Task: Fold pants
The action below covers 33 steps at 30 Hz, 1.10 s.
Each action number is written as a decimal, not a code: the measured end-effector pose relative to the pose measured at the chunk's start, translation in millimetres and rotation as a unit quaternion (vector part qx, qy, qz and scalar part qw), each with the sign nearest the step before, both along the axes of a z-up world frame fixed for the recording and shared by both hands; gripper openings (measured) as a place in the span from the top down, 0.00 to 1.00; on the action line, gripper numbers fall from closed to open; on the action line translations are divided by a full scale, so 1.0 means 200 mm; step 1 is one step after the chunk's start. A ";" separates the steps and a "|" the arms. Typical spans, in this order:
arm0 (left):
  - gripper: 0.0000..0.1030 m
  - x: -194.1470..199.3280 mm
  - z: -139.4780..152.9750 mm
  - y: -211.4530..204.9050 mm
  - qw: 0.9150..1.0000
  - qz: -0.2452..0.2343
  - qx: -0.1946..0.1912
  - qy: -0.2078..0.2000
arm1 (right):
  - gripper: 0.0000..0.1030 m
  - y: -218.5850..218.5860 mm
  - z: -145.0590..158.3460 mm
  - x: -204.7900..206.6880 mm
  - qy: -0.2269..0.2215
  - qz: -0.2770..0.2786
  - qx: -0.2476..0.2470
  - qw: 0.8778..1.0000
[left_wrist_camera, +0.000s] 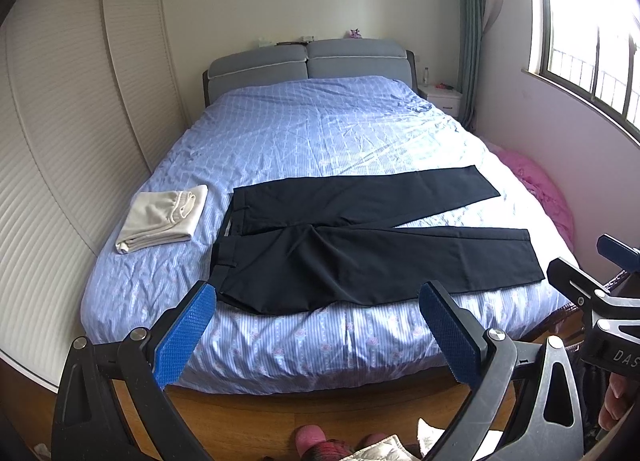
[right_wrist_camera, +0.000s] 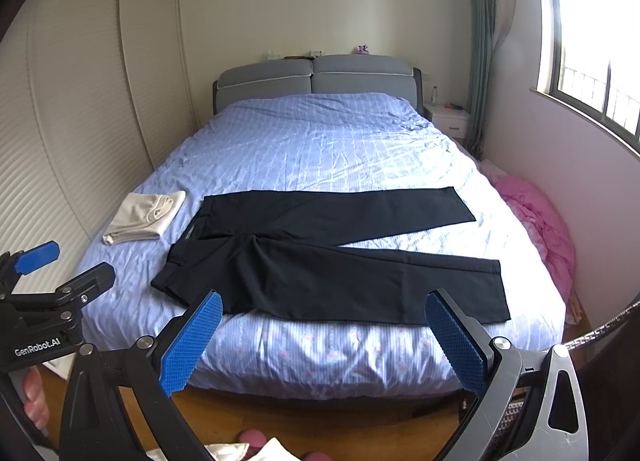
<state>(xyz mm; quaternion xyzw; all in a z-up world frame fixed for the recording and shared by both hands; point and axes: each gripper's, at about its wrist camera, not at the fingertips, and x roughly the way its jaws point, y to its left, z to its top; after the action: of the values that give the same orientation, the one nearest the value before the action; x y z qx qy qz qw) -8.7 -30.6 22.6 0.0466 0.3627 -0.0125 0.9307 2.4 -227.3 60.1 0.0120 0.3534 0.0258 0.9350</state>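
Note:
Black pants [left_wrist_camera: 360, 237] lie flat across the foot of the bed, waistband at the left, both legs spread apart toward the right; they also show in the right wrist view [right_wrist_camera: 332, 257]. My left gripper [left_wrist_camera: 316, 301] is open and empty, held above the floor in front of the bed's foot edge, short of the pants. My right gripper [right_wrist_camera: 324, 307] is open and empty too, at about the same distance from the pants. Each gripper shows at the edge of the other's view.
A folded cream garment [left_wrist_camera: 164, 217] lies on the blue patterned bedsheet [left_wrist_camera: 312, 129] left of the pants. A pink bundle [left_wrist_camera: 536, 189] sits at the bed's right side under the window. A louvred wardrobe [left_wrist_camera: 60, 133] runs along the left. Wooden floor [left_wrist_camera: 280, 417] lies below.

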 end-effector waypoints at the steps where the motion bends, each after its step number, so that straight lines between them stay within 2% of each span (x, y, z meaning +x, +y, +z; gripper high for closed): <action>1: 0.00 0.00 0.00 0.00 1.000 0.000 0.000 0.001 | 0.01 0.00 0.00 0.01 0.000 0.001 0.000 1.000; 33: 0.00 0.01 -0.03 0.03 1.000 0.017 0.002 0.010 | 0.01 0.03 -0.04 0.05 0.015 0.017 0.007 1.000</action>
<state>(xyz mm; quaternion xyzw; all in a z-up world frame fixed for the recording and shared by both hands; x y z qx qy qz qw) -6.7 -24.3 16.3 0.0424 0.3729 0.0038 0.9269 12.5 -221.8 52.1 0.0133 0.3673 0.0442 0.9289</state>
